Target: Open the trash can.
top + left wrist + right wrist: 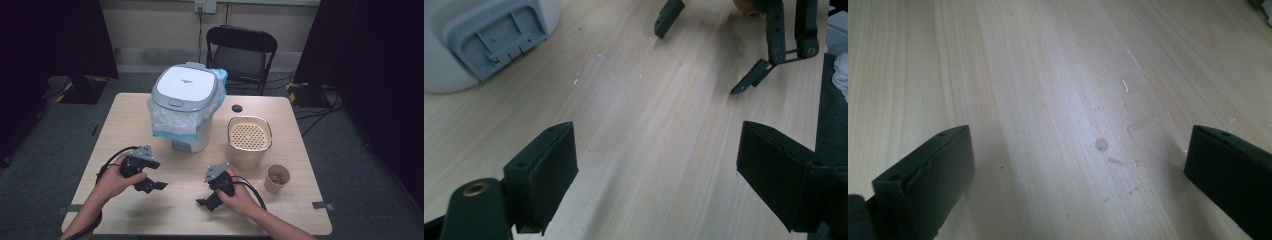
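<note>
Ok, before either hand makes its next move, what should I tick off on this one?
1. Left tool jaws apart, nothing between them: ok.
2. Right tool jaws apart, nothing between them: ok.
3. Bin lid down, bag folded over its rim: ok.
4. Paper cup upright, apart from both tools: ok.
5. What is in the paper cup: cannot tell.
6. Table bare between the two tools: ok.

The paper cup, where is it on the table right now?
In the high view the paper cup stands near the table's right edge, just in front of the beige perforated-lid container.
</note>
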Motion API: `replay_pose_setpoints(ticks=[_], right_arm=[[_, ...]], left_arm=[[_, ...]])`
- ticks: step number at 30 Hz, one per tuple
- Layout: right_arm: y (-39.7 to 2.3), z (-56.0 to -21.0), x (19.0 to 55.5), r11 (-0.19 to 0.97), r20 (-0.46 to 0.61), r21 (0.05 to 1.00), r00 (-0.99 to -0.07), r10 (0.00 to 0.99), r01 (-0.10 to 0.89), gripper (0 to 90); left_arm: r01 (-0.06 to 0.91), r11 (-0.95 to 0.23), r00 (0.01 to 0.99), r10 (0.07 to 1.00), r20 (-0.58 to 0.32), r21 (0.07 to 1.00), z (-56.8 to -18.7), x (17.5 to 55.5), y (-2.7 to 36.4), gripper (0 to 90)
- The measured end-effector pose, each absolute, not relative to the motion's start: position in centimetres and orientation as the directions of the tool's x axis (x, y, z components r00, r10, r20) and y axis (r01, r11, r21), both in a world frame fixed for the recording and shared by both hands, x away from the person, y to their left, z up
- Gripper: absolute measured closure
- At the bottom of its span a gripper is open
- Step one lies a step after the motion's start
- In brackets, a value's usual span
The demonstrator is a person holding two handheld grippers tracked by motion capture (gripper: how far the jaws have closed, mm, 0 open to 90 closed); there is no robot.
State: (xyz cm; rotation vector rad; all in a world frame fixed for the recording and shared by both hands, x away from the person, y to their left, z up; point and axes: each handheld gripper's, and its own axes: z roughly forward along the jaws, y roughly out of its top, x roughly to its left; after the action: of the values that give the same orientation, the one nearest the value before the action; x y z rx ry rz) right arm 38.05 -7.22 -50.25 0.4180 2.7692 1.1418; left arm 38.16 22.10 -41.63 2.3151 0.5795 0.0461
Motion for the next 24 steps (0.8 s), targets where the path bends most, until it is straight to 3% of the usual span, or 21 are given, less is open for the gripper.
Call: replay_pose_setpoints(ticks=[15, 24], right_arm=[[-7.2, -50.3, 38.1, 0.677, -0.006, 0.707, -0.956, 0.294, 0.204, 0.0], [-7.2, -50.3, 38.1, 0.677, -0.006, 0.708, -0.956, 0.294, 0.203, 0.0]], left_arm=[[0.409, -0.620, 0.887, 0.442, -0.132, 0.670, -37.2, 39.2, 21.4, 16.2], [0.367, -0.661, 0.908, 0.407, -0.099, 0.655, -35.2, 39.9, 20.8, 16.3]])
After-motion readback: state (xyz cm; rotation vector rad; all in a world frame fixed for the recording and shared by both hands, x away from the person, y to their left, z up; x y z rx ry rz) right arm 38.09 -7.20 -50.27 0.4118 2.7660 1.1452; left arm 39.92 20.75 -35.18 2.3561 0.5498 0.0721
